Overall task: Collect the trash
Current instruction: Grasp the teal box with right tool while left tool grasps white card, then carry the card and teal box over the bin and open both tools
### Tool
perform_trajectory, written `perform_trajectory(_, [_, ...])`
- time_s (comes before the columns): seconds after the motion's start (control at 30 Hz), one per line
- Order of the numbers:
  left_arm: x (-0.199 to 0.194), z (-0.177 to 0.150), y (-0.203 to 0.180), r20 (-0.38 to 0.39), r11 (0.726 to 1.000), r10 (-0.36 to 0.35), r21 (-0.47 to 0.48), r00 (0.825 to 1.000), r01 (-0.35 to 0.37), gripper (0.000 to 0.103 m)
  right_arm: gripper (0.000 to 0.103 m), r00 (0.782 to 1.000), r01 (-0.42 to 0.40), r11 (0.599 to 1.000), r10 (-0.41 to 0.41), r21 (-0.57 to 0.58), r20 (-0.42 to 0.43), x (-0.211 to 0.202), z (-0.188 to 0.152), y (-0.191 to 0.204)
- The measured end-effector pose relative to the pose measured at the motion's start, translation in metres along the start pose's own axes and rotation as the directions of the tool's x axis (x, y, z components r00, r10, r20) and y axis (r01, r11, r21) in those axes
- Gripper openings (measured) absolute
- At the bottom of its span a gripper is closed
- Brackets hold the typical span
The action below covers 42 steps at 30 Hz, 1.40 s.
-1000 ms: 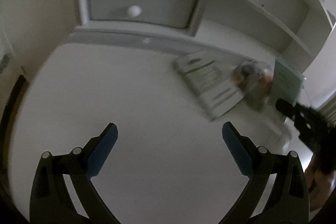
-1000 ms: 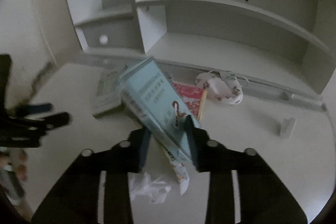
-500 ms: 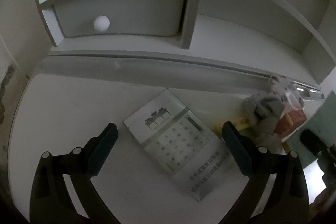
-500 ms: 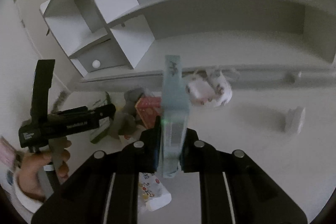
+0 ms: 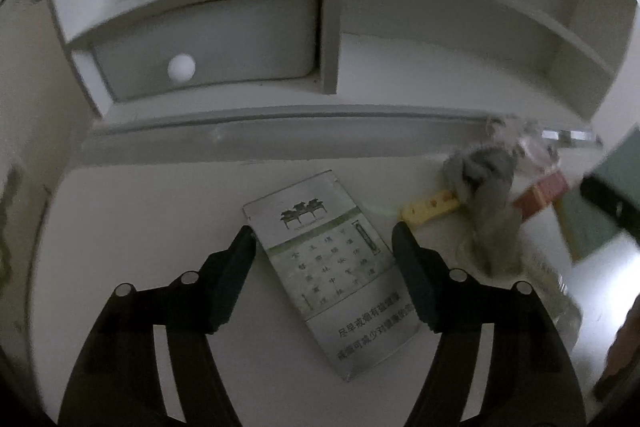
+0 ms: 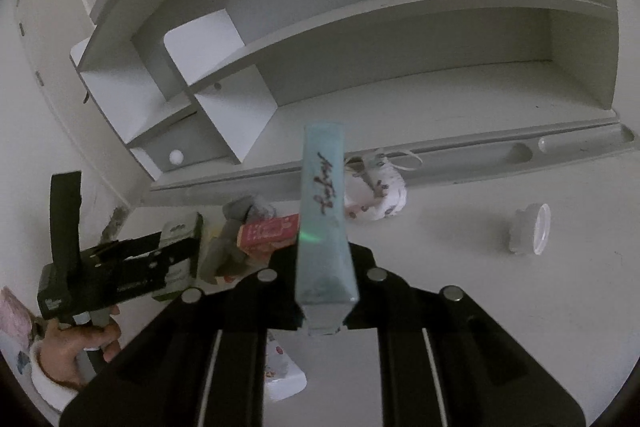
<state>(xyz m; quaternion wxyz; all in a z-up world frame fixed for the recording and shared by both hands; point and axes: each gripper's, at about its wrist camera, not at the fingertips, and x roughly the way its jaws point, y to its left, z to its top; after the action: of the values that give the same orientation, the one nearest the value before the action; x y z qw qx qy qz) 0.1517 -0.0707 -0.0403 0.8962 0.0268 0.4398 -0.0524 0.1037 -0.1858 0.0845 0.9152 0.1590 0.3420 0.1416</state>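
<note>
Trash only partly collecting: right gripper (image 6: pixel 325 269) pinching flat pale-blue cardboard box (image 6: pixel 323 223) at frame centre, left gripper (image 5: pixel 323 259) spread, straddling silver cigarette pack (image 5: pixel 334 269) lying lower centre, red carton (image 6: pixel 269 233) waiting.

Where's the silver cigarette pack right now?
In the left wrist view, the silver cigarette pack lies flat on the desk, between the left gripper's open jaws.
</note>
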Motion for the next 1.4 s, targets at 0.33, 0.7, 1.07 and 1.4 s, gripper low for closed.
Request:
perform_trajectory(0.33, [0.01,0.002,-0.017,-0.103,0.995,0.095,0.028,0.99,-0.092,0.098,0.013,0.999,-0.02,0.999,0.021,0.044,-0.027,0.006,0.0,-0.007])
perform_trajectory(0.7, [-0.014,-0.015,0.031,-0.062,0.995,0.022,-0.094,0.998,-0.028,0.056,0.013,1.0,0.0,1.0,0.0,0.03,0.019,-0.003,0.001,-0.005])
perform_trajectory(1.07, [-0.017,-0.013,0.022,-0.041,0.997,0.045,-0.064,0.998,-0.048,0.056,0.012,1.0,-0.019,0.999,0.019,0.036,0.003,-0.002,0.0,-0.008])
perform_trajectory(1.4, [-0.046,-0.01,0.001,0.018,1.0,0.002,-0.026,1.0,-0.002,0.056,0.013,0.995,-0.094,0.992,0.095,0.084,-0.009,-0.014,-0.001,-0.017])
